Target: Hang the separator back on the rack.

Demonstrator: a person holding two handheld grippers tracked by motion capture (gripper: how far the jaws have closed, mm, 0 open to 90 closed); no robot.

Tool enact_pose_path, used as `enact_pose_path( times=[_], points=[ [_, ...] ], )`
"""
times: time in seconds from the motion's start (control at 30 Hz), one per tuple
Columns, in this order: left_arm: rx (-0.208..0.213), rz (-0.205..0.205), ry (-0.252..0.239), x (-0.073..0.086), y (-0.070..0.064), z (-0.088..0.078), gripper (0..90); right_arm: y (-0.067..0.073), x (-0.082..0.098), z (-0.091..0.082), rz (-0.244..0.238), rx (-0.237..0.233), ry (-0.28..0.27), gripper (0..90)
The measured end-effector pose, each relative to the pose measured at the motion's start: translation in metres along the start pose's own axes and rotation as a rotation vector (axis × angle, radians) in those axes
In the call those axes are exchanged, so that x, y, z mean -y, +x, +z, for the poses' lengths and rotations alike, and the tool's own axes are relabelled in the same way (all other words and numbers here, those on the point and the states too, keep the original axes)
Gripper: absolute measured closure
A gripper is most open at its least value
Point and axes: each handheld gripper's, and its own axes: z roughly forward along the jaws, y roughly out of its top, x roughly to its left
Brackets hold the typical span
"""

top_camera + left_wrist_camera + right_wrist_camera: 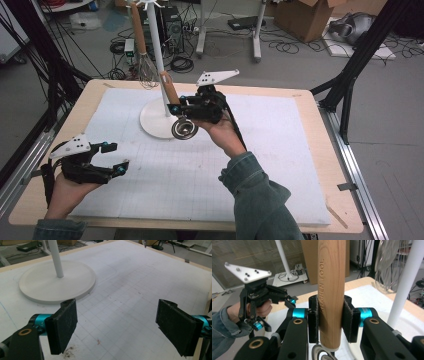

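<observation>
**A:** High view first: right claw [176, 111] is clamped on the wooden handle of a utensil [170, 90], metal head hanging low over the base of the white stand [156, 50]. A whisk [146, 70] already hangs on that stand, so my guess is this one goes on a hook up top. Left claw [116, 157] sits released near the tabletop [310, 150] corner, nothing in it.

**B:** Tip for the hang: keep the handle upright, come in beside the pole not into it, and don't bump the whisk. The grip is low on the handle, so the top end is free to catch a hook.

**A:** Left claw view: pads [63, 327] wide apart, bare mat between them, stand base [57, 282] just ahead. You get the base and pole foot cleanly here, which the hand covers from above.

**B:** Right claw view: both pads squeezing the handle [330, 290] square on, with "KITCHEN TOOL" lettering you can't read from the high view. Left claw [274, 312] sits open in the background.
</observation>
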Motion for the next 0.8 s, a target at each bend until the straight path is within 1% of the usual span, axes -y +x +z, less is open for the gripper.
enact_pose_path(
  times=[0.07, 0.1, 0.17, 0.23, 0.37, 0.47, 0.7, 0.8],
  points=[
    [-0.007, 0.008, -0.001, -0.001, 0.001, -0.001, 17.7, -0.003, -0.005, 0.0, -0.004, -0.002, -0.004, 70.6],
    [-0.014, 0.007, 0.003, -0.001, 0.001, -0.002, 17.7, -0.005, -0.007, 0.0, -0.003, -0.002, -0.004, 70.6],
    [-0.012, -0.001, -0.003, 0.001, 0.002, -0.002, 17.6, -0.008, -0.013, 0.0, -0.004, 0.004, 0.001, 70.6],
    [-0.019, -0.001, 0.007, 0.002, 0.003, -0.002, 17.6, -0.01, -0.017, 0.0, -0.003, 0.005, -0.005, 70.6],
    [-0.02, -0.003, -0.003, 0.002, 0.001, -0.003, 17.5, -0.015, -0.023, 0.0, 0.007, 0.012, -0.003, 70.6],
    [-0.021, 0.006, -0.005, 0.001, 0.001, -0.003, 17.4, -0.018, -0.027, 0.001, 0.0, 0.02, 0.004, 70.6],
    [-0.028, 0.002, -0.009, 0.002, 0.002, -0.005, 17.3, -0.026, -0.037, 0.002, 0.008, 0.026, -0.004, 70.6],
    [-0.039, -0.003, -0.015, 0.002, 0.003, -0.007, 17.3, -0.028, -0.045, 0.002, -0.005, 0.024, -0.011, 70.6]
  ],
)
